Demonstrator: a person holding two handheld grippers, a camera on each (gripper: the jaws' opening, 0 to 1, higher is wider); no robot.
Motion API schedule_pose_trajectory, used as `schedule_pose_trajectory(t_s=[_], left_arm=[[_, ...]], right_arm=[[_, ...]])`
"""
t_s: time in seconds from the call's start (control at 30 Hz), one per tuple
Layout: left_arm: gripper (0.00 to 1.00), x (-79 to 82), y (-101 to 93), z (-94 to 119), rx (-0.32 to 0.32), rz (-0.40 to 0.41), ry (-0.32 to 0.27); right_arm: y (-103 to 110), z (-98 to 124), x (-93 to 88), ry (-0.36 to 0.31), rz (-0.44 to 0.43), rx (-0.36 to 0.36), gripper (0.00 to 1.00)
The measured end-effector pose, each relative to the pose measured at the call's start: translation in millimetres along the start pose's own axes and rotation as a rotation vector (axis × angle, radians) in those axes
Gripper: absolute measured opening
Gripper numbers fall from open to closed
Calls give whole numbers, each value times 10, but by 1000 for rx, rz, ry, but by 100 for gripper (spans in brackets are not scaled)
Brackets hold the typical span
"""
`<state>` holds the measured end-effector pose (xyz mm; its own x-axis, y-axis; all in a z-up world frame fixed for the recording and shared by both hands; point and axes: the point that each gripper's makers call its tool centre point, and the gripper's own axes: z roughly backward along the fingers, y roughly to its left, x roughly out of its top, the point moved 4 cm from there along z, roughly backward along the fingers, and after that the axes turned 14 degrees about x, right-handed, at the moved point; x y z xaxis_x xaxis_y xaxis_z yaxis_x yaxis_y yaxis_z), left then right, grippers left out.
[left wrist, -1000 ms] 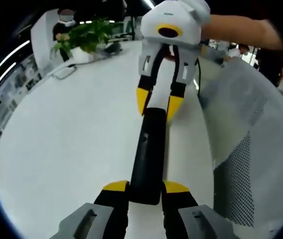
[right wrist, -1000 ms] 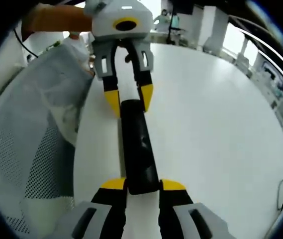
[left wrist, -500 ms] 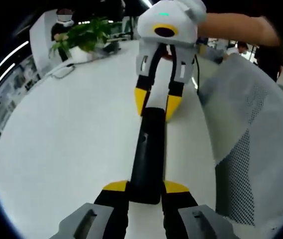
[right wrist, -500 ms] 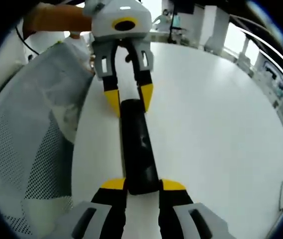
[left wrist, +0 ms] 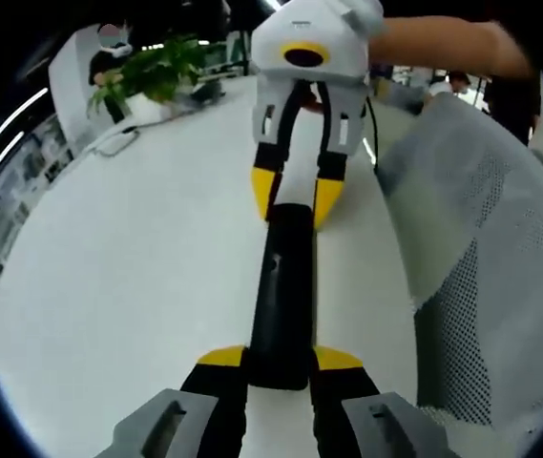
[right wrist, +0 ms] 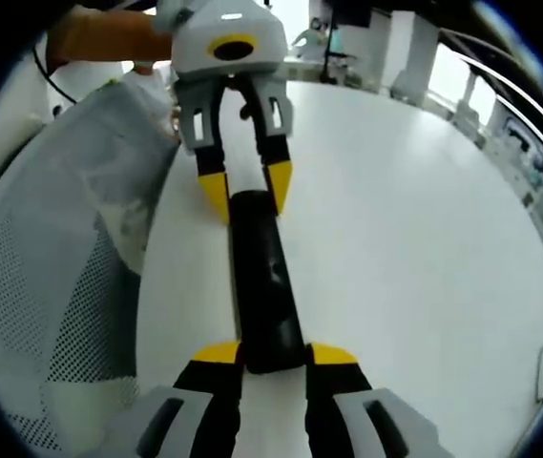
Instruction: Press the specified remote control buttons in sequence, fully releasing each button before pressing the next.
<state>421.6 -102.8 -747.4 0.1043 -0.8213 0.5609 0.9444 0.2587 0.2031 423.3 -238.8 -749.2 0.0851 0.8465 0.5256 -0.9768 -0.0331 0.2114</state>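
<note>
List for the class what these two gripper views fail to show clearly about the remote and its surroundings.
- Remote: its buttons and labels are too dark and small to read in either view.
- Remote ends: each is covered by the left gripper and right gripper.
- Mesh chair: cut off by the picture edge.
- Potted plant: small and blurred, left gripper view.

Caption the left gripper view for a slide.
Two claws, left and right, grip opposite ends of a black remote over a white table.
</note>
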Motion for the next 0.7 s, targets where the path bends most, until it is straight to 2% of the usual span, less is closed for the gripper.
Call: schedule_pose_trajectory(t_s=[0.07,0.17,0.57,0.7], left_arm=[[24,3,-4,2,-1,-4,1],[24,0,-1,1,-2,-7,1],[24,-11,10,-6,-10,-12,4],[24,-13,14,-9,-11,-21,6]], right_arm=[[1,-1,2,-3,-4,0,23],[-9,-4,0,2,-4,-10,32],[33,101,35,-16,-9,-8,33],[39,164,30,-14,-6,-14,27]])
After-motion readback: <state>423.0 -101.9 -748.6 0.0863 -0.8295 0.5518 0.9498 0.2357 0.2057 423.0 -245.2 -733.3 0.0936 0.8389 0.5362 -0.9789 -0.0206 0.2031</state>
